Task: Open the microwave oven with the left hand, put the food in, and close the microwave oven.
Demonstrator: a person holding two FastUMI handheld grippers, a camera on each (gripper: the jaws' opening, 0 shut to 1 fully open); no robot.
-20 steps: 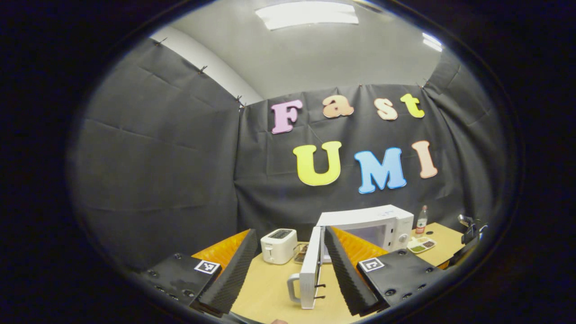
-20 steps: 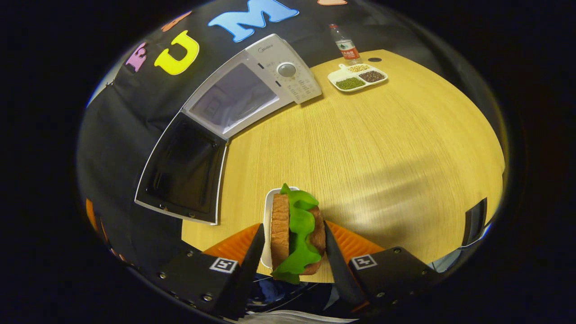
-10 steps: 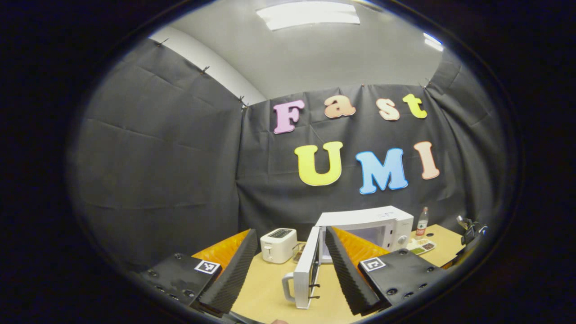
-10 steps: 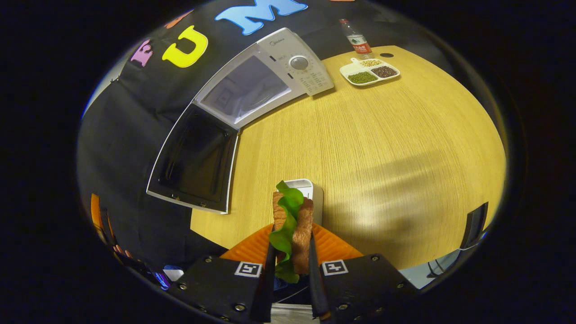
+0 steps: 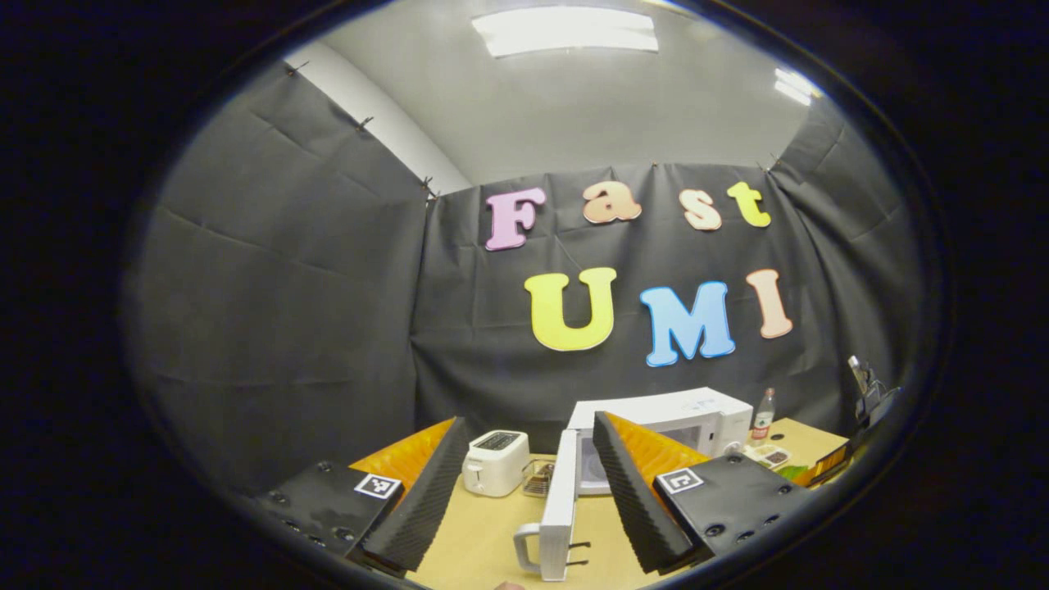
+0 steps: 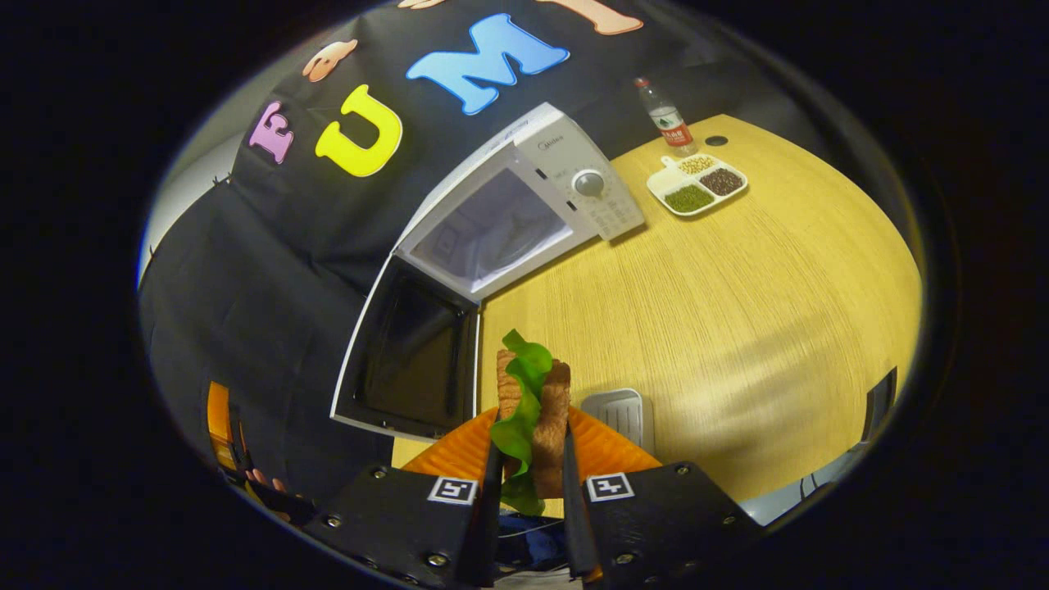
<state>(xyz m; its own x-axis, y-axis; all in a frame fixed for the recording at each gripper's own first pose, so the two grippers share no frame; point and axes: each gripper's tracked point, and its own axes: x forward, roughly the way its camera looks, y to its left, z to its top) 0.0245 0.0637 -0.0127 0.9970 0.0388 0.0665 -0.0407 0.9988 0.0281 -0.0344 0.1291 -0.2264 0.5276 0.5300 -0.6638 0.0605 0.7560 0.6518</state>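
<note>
The white microwave stands at the back of the wooden table with its door swung wide open to the left. In the right gripper view my right gripper is shut on a sandwich of two bread slices with green lettuce, held in the air above the table. A small white tray lies empty on the table beneath it. In the left gripper view the microwave and its open door with a handle sit ahead. My left gripper is open, holding nothing, short of the door.
A white toaster stands left of the microwave. A divided dish of beans and a water bottle sit at the table's far right. The wooden table has bare surface in front of the microwave.
My right gripper closed on the sandwich, lifted it off the small tray and carried it toward the microwave. The left gripper drew back slightly from the open door.
</note>
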